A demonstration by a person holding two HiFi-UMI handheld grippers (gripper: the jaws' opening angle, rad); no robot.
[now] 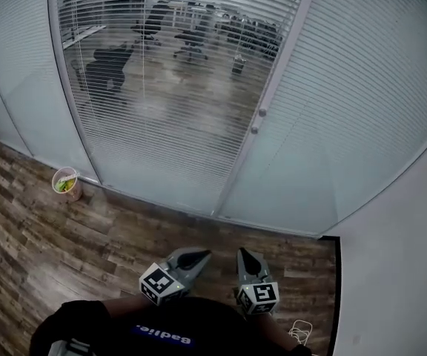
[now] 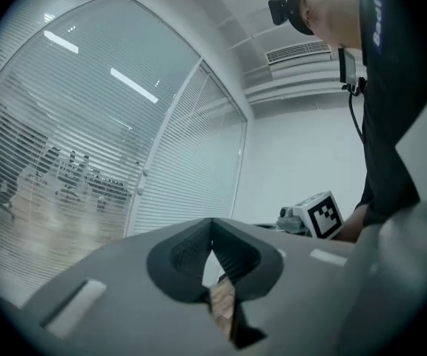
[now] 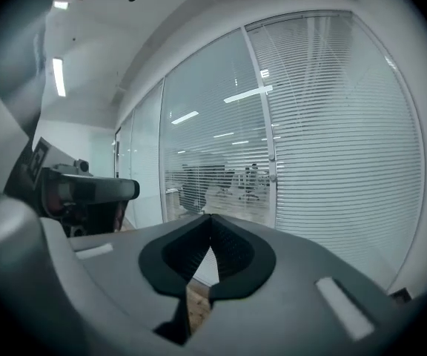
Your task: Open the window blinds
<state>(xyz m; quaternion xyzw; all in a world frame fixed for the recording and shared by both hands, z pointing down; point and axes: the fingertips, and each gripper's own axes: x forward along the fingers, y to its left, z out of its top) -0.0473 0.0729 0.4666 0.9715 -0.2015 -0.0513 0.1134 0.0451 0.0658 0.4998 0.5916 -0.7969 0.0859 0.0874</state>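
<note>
Slatted blinds hang behind a glass wall. The middle pane's blinds (image 1: 169,87) are tilted so that an office with chairs shows through; the right pane's blinds (image 1: 362,102) look closed and white. Two small knobs (image 1: 262,113) sit on the frame post between these panes, also seen in the left gripper view as knobs (image 2: 144,173) and in the right gripper view as knobs (image 3: 272,176). My left gripper (image 1: 197,256) and right gripper (image 1: 243,256) are low in the head view, close to my body, well short of the glass. Both are shut with nothing held: left gripper (image 2: 213,236), right gripper (image 3: 210,232).
A paper cup (image 1: 66,183) with something green in it stands on the wood floor (image 1: 43,243) by the glass at the left. A white wall (image 1: 399,273) closes the right side. A thin white wire shape (image 1: 300,332) lies on the floor near my right.
</note>
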